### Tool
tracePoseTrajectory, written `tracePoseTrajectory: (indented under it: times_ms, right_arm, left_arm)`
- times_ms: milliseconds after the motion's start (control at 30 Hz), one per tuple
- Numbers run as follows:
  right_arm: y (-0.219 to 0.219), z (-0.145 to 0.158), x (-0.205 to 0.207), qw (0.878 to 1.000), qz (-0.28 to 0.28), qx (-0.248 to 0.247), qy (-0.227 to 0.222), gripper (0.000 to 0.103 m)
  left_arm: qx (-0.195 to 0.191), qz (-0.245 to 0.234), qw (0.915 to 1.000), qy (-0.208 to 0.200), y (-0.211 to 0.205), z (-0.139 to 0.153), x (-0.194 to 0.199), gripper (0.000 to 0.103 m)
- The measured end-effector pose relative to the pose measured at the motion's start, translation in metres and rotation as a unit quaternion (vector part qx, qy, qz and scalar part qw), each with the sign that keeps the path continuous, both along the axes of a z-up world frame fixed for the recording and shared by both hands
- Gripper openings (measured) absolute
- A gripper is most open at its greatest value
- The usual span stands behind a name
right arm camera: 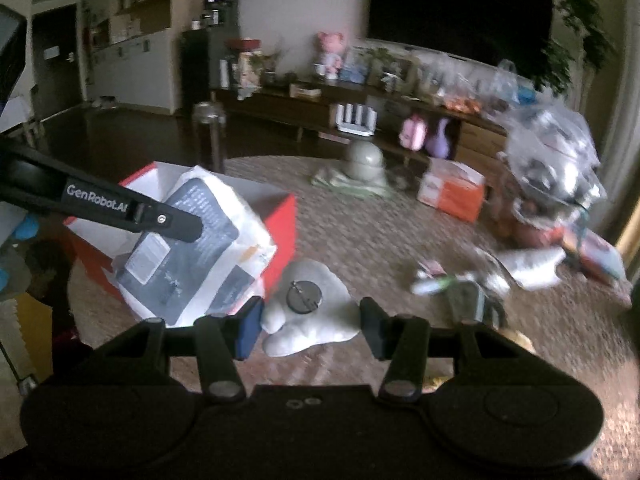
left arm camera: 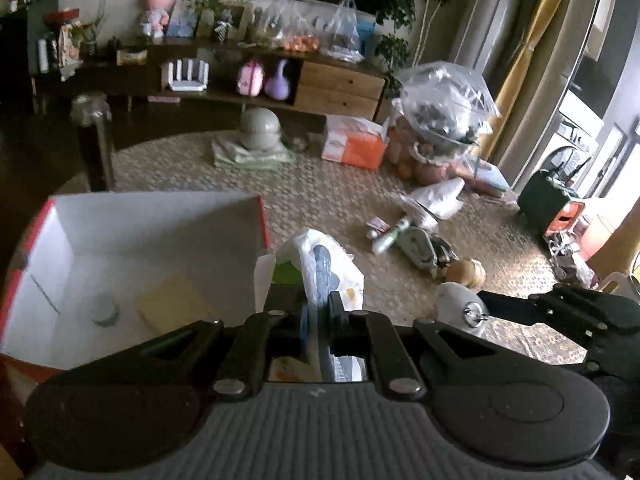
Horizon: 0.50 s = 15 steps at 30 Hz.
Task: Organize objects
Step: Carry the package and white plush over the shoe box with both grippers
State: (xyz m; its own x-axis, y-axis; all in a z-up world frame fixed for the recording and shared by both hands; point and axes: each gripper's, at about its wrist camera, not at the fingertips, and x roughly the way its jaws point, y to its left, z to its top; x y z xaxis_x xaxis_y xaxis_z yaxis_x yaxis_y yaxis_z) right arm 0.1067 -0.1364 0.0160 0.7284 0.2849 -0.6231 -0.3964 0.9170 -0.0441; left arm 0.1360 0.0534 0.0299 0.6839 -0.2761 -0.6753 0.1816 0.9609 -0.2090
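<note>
My left gripper [left arm camera: 318,312] is shut on a white plastic packet with dark print [left arm camera: 328,268], held beside the right wall of an open red box with a white inside [left arm camera: 120,240]. The packet [right arm camera: 192,240] and the left gripper's finger [right arm camera: 172,224] also show in the right wrist view, over the box [right arm camera: 286,224]. My right gripper [right arm camera: 310,320] has its jaws wide around a grey plush toy with a round dark disc [right arm camera: 308,308]; whether they touch it is unclear. The toy also shows in the left wrist view [left arm camera: 460,304].
Inside the box lie a yellow pad [left arm camera: 172,304] and a small glass jar [left arm camera: 105,312]. Loose items [left arm camera: 416,236] lie on the woven rug, with an orange box [left arm camera: 352,144], a full clear bag [left arm camera: 444,104], a grey helmet [left arm camera: 260,128] and a TV cabinet [left arm camera: 320,80] behind.
</note>
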Motion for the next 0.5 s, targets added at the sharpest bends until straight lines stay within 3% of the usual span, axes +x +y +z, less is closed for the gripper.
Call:
tracePoseTrajectory:
  times_ms: [500]
  right_arm:
    - [0.094,0.012,0.034,0.997,0.078,-0.006,-0.011,0.051]
  left_arm:
    - [0.028,0.041,0.9984,-0.027,0.078,0.022,0.009,0.008]
